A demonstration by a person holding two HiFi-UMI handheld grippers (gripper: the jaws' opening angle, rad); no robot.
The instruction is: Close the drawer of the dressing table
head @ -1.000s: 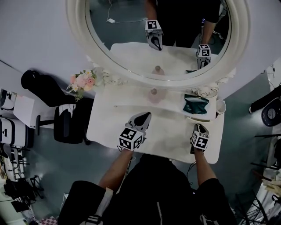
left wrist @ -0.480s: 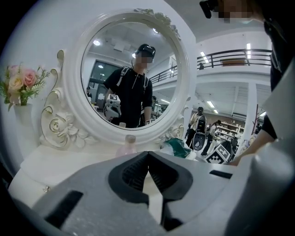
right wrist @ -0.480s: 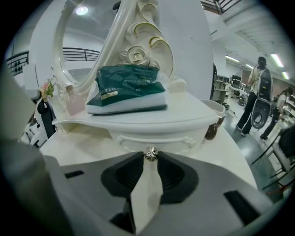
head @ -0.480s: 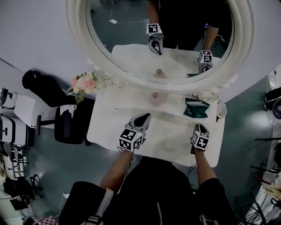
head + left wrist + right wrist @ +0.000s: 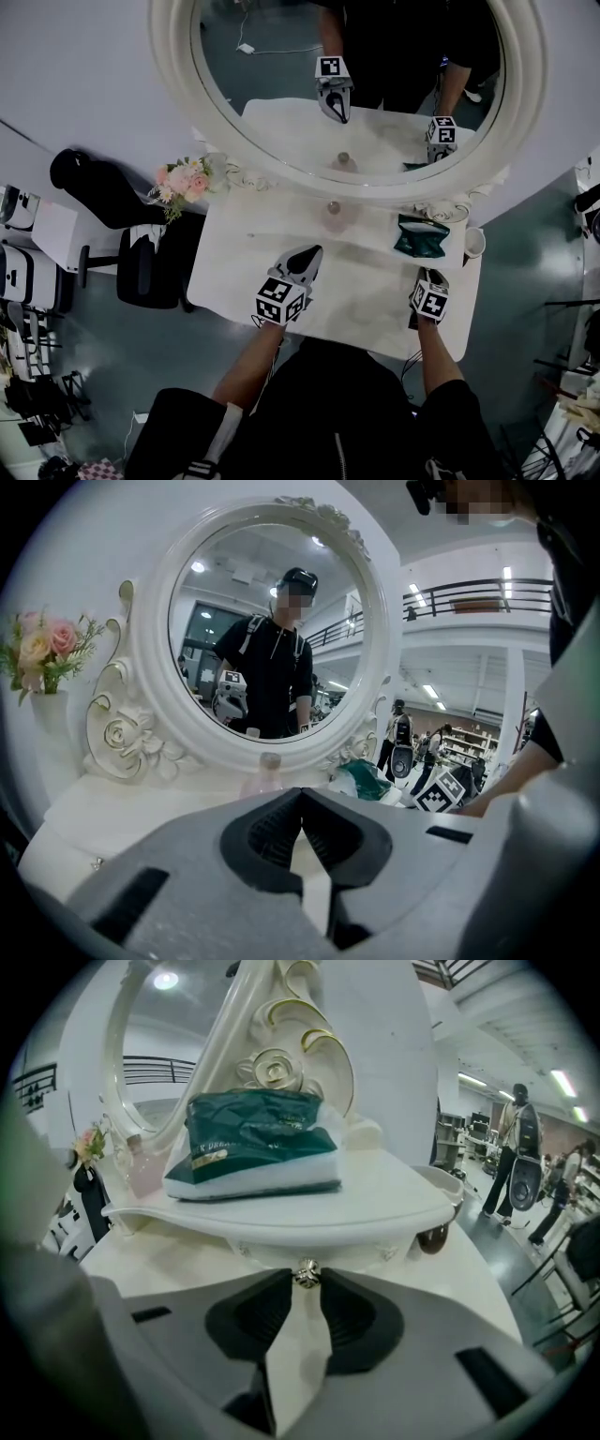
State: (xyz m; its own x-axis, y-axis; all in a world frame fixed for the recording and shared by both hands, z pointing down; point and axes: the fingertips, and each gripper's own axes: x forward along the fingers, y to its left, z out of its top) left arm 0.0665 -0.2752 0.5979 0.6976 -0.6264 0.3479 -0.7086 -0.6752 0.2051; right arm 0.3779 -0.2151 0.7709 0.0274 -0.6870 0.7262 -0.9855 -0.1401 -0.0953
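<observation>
dressing table [image 5: 234, 272]: we see the white top from above, with the round mirror [image 5: 178, 112] at its back edge; the person stands at the front edge.
raised shelf [image 5: 394, 1199]: on the table's right end, against the mirror frame, with a green pack [image 5: 253, 1138] lying on it.
drawer [image 5: 366, 1246]: tucked directly under that shelf, its front facing the person. We cannot tell how far out it stands.
right gripper [image 5: 430, 281]: angled down at the drawer front, jaws partly closed, with the tips pinching the small knob.
left gripper [image 5: 309, 253]: over the middle of the table top, well apart from the drawer. Its jaw tips are together and hold nothing.
knob [image 5: 306, 1274]: small and faceted, on the centre of the drawer front, right between the right jaw tips.
key relation: we read the drawer as dead ahead of the right jaws, sliding front-to-back toward the mirror.
nearer hand: the right, already on the knob; the left is not needed.
next move (our judgement): push straight along the slide line toward the mirror, with no sideways drift, so the drawer does not bind under the shelf.
</observation>
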